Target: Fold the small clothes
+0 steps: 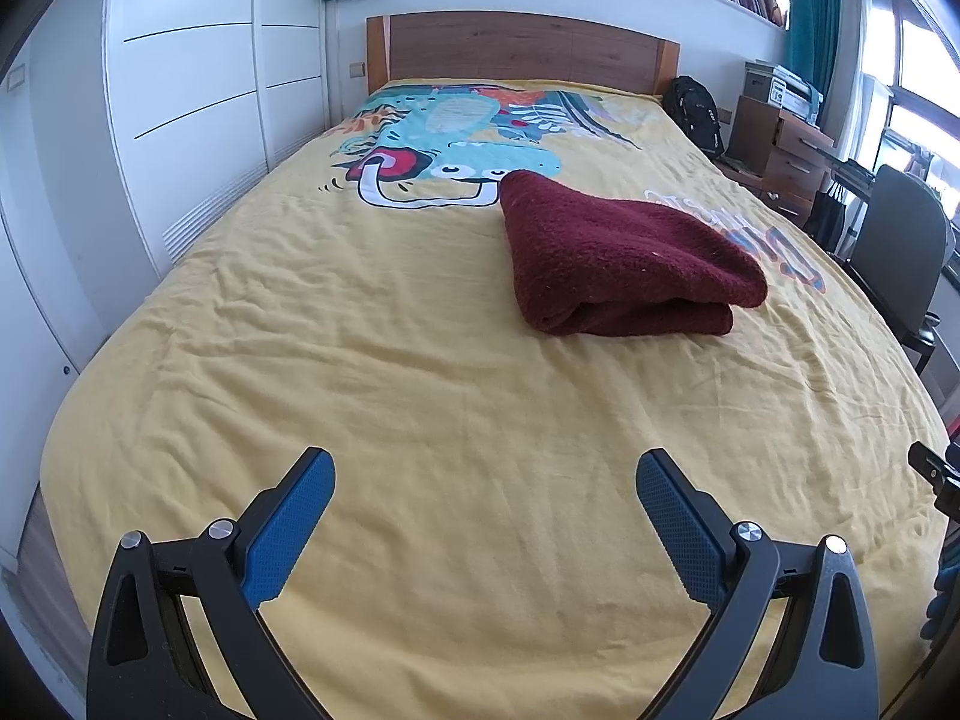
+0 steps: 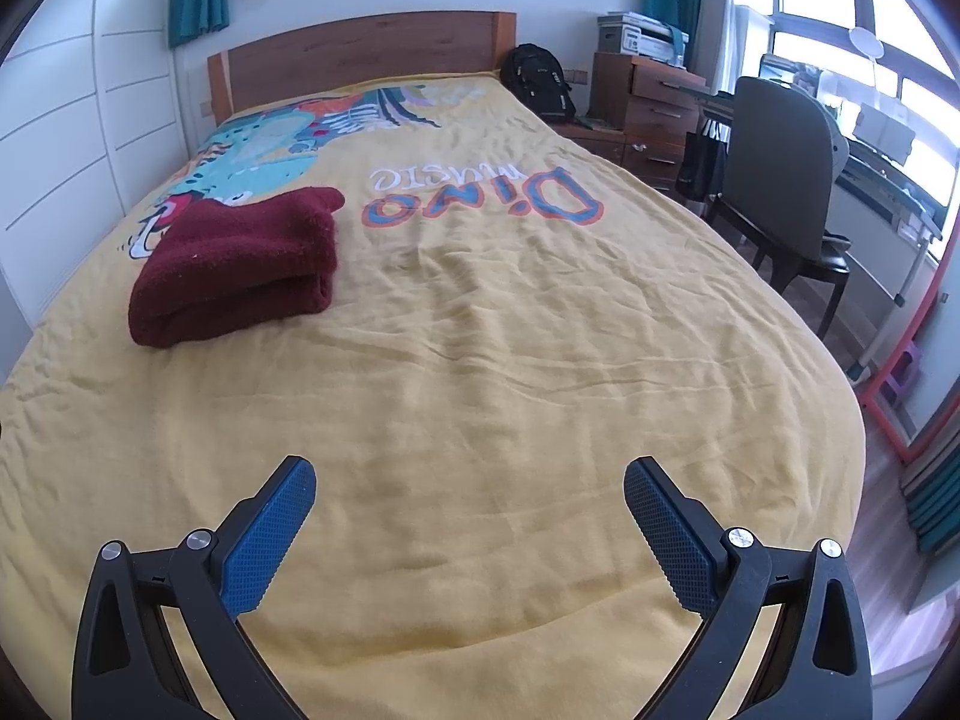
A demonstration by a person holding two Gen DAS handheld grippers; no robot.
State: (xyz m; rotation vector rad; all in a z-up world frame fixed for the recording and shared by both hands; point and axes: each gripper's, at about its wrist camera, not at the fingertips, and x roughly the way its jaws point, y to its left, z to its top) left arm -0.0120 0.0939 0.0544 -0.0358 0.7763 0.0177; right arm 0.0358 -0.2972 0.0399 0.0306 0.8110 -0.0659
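Observation:
A dark red fleecy garment [image 1: 624, 258] lies folded in a thick bundle on the yellow bedspread [image 1: 384, 360], right of the bed's middle in the left wrist view. In the right wrist view the same garment [image 2: 240, 264] lies at the left on the bedspread [image 2: 510, 372]. My left gripper [image 1: 485, 468] is open and empty, held above the near part of the bed, well short of the garment. My right gripper [image 2: 470, 477] is open and empty too, over the near part of the bed, to the right of the garment and apart from it.
The bed has a wooden headboard [image 1: 522, 48] at the far end. White wardrobe doors [image 1: 180, 90] run along the left. A black backpack [image 2: 537, 87], wooden drawers [image 2: 654, 114] and a grey chair [image 2: 780, 180] stand at the right of the bed.

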